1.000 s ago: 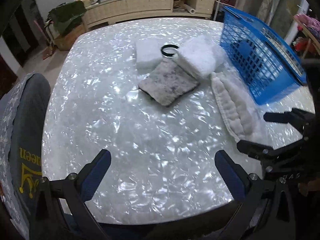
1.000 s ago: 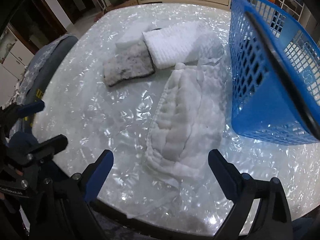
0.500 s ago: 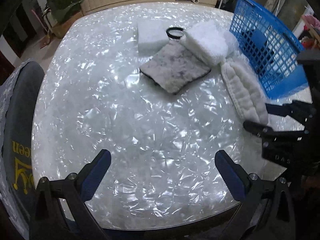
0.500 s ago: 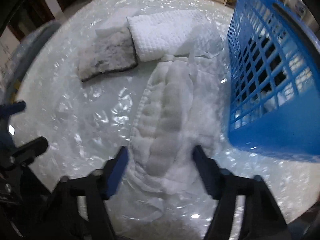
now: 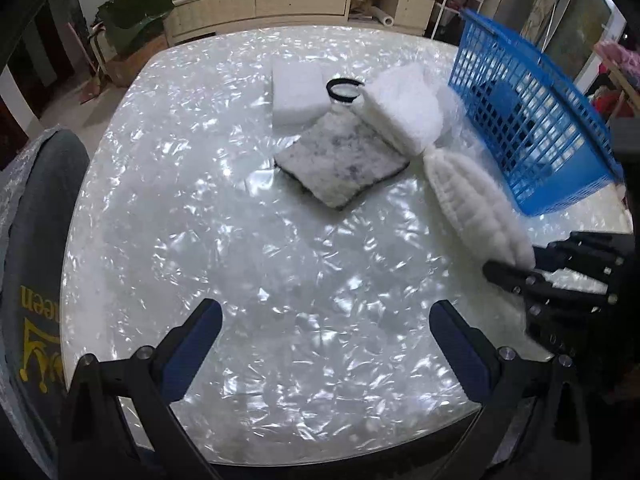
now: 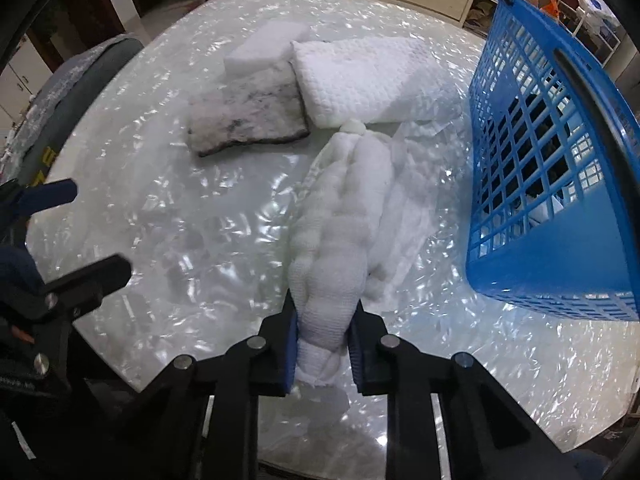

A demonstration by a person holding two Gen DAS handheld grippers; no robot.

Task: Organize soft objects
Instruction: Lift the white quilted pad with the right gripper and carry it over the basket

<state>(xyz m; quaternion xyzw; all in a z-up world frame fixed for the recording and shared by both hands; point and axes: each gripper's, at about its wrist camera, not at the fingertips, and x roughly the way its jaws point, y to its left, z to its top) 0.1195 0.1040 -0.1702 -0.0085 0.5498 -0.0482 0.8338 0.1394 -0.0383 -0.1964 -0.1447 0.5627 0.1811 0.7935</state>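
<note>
**Right jaws closing on near end of bunched cloth: slip and snag risks**

Surface: glossy white pearl-patterned tabletop, cluttered sideboard along the top of both views. The bunched white gauzy cloth lies mid-frame in the right wrist view, just beside the blue plastic lattice basket at right. The right gripper has its jaws closing, blue pads squeezing the cloth's near end. The left gripper hangs spread wide over bare table, holding nothing.

Risks (judgement):
- Grip takes only one end; the long free tail may drag, unroll, or catch the basket rim.
- The far tip touches the folded white waffle-weave towel and could pull it along.
- Thin outer layers may slide from the pads.

Unclear:
- Basket contents: dark shapes behind lattice.
- A black ring shows only in the left wrist view.
- Cloth's loose underlayer blurs into glare.
</note>
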